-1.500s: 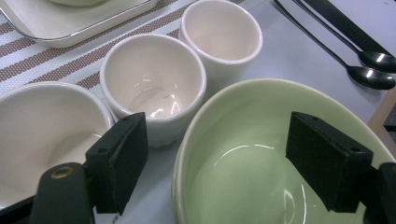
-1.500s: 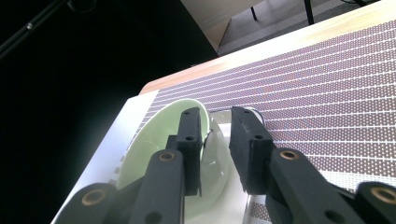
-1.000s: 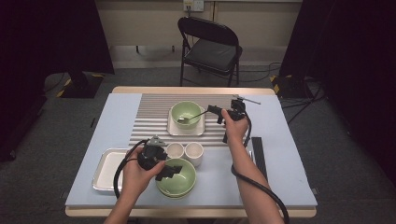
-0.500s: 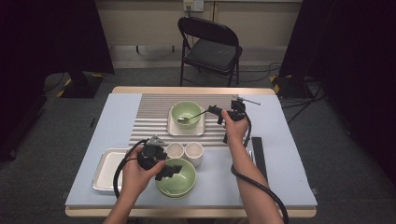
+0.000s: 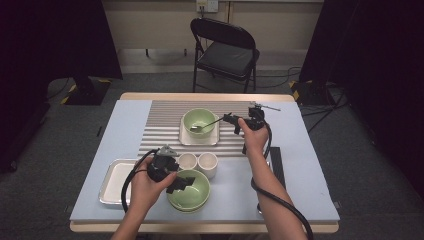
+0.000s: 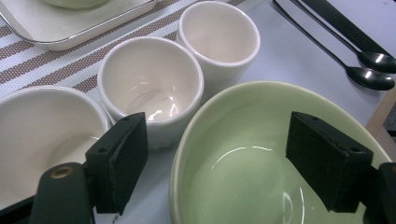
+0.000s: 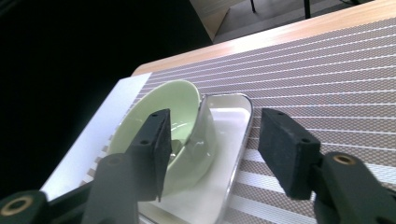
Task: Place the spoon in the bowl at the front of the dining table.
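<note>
Two grippers busy. High view: right gripper [image 5: 229, 119] by far bowl [image 5: 199, 121], spoon [image 5: 206, 124] resting in it, handle toward jaws. Right gripper view: jaws just opened, nothing between; spoon drop looks done. Left gripper view: left gripper [image 6: 233, 168] open astride near bowl [image 6: 261, 154] rim, not clamped; that bowl's still to grab, imo.

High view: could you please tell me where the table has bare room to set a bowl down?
The blue cover is bare left of the striped mat, behind the metal tray, and along the right edge beyond the black strip. Front centre is crowded: two cups and the near green bowl.
</note>
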Motion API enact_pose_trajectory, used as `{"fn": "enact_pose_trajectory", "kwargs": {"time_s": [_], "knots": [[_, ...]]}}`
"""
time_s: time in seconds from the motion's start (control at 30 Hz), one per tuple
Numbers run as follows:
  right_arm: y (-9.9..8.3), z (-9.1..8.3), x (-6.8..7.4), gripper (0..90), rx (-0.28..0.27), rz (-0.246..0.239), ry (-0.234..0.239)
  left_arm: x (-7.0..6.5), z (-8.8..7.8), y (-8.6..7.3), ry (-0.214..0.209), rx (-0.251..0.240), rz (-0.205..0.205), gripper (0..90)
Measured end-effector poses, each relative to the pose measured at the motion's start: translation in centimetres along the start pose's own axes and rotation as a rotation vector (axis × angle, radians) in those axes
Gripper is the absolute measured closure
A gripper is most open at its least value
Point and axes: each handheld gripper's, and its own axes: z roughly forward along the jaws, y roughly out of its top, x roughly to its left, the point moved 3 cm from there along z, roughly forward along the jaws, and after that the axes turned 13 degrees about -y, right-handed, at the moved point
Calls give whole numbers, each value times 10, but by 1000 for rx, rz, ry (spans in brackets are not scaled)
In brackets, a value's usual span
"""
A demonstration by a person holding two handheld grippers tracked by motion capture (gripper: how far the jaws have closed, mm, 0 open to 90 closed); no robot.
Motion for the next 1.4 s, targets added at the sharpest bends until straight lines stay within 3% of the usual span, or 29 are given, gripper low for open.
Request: {"fn": "enact_pose_trajectory", "kwargs": {"time_s": [0.37,0.47,1.4], "knots": [[0,-6,-3,358,28,-20,5,-1,0,0,1,-4,5,210],[0,-8,-3,337,39,-51,-5,-1,0,1,0,1,5,210],[1,-24,-11,262,71,-139,-29,-2,1,-1,1,12,2,203]]}}
